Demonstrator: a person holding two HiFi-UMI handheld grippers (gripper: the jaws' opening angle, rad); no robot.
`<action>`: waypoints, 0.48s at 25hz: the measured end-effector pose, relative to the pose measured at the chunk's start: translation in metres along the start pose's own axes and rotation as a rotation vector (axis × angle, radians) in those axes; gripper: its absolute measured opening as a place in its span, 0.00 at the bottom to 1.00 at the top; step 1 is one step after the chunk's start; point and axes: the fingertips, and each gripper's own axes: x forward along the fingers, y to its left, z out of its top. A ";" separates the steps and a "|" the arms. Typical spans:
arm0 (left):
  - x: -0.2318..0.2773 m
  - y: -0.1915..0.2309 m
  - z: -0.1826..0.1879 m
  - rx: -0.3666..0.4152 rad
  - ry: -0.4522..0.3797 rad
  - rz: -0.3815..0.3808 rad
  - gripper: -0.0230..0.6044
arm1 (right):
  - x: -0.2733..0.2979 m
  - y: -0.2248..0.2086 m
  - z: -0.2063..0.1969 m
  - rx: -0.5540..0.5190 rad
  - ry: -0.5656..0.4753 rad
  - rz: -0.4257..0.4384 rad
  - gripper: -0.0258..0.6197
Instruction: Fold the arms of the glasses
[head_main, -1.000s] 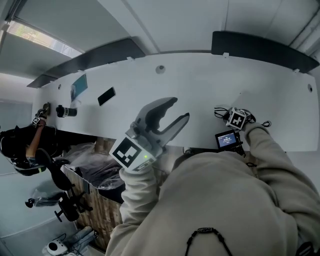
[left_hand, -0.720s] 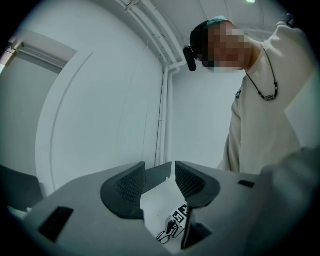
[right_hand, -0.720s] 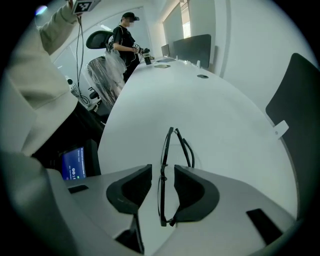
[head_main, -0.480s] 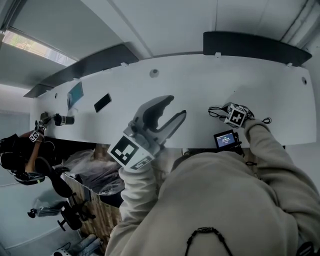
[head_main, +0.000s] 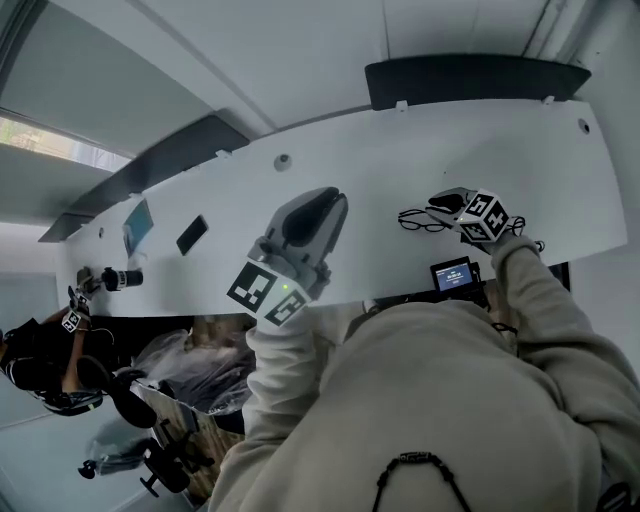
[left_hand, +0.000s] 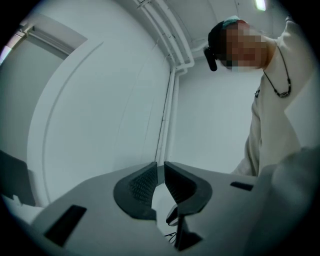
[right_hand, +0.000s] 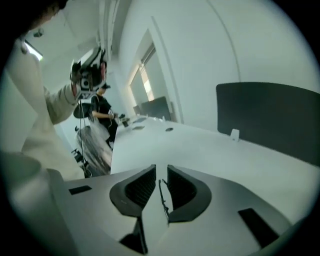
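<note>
The left gripper (head_main: 318, 202) is held up on the bent left arm (head_main: 283, 375) and points level. Its jaws are closing, almost together, with nothing between them. The right gripper (head_main: 440, 203) tilts downward at the end of the outstretched right arm (head_main: 535, 300). Its jaws are closing too, with a thin glasses arm (right_hand: 161, 192) between the pads, not yet pinched.
</note>
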 end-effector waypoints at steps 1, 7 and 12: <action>0.003 0.000 0.001 0.001 -0.003 -0.006 0.10 | -0.011 -0.002 0.011 0.042 -0.059 -0.009 0.14; 0.019 -0.007 0.016 0.030 -0.028 -0.063 0.04 | -0.075 0.005 0.077 0.191 -0.363 0.038 0.07; 0.033 -0.008 0.011 -0.034 -0.049 -0.059 0.04 | -0.115 0.027 0.134 0.132 -0.514 0.018 0.07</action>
